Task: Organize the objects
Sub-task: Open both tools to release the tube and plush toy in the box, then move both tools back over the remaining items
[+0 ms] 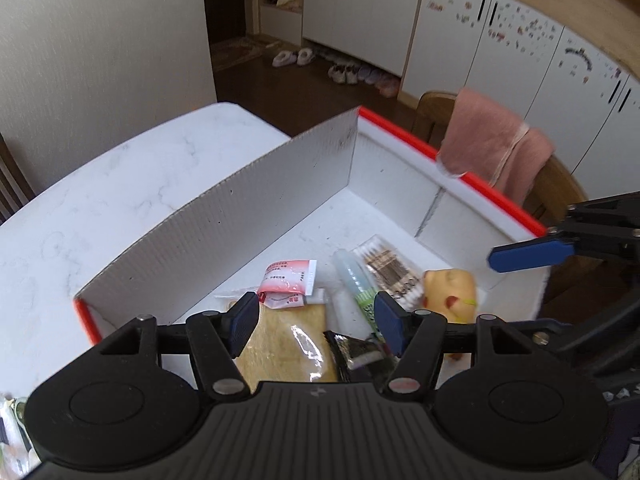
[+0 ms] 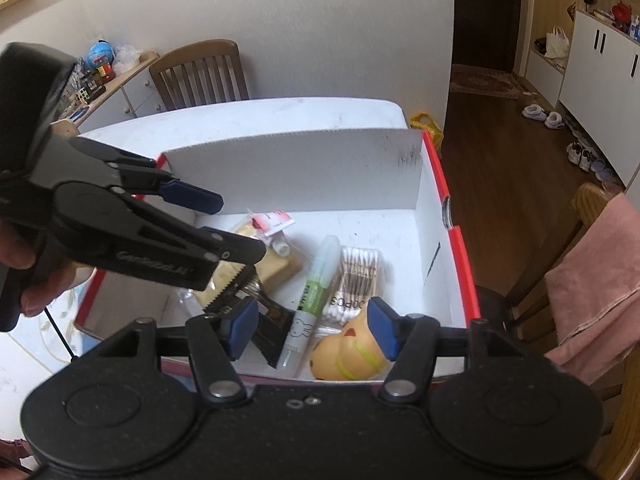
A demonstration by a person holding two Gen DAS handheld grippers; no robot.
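The left gripper (image 1: 314, 322) hangs spread over the near end of a white corrugated-cardboard box with red-taped edges (image 1: 256, 204), holding nothing; the right gripper (image 2: 312, 330) is likewise spread and empty above it. The box sits on a white marbled table (image 1: 120, 184). Inside lie a tan sponge in clear wrap (image 1: 288, 344), a red-and-white sachet (image 1: 286, 282), a white-and-green glue stick with a rabbit print (image 2: 312, 300), a clear pack of cotton swabs (image 2: 356, 280), a black foil packet (image 1: 356, 350) and a yellow rubber duck (image 2: 348, 354), all clustered close together.
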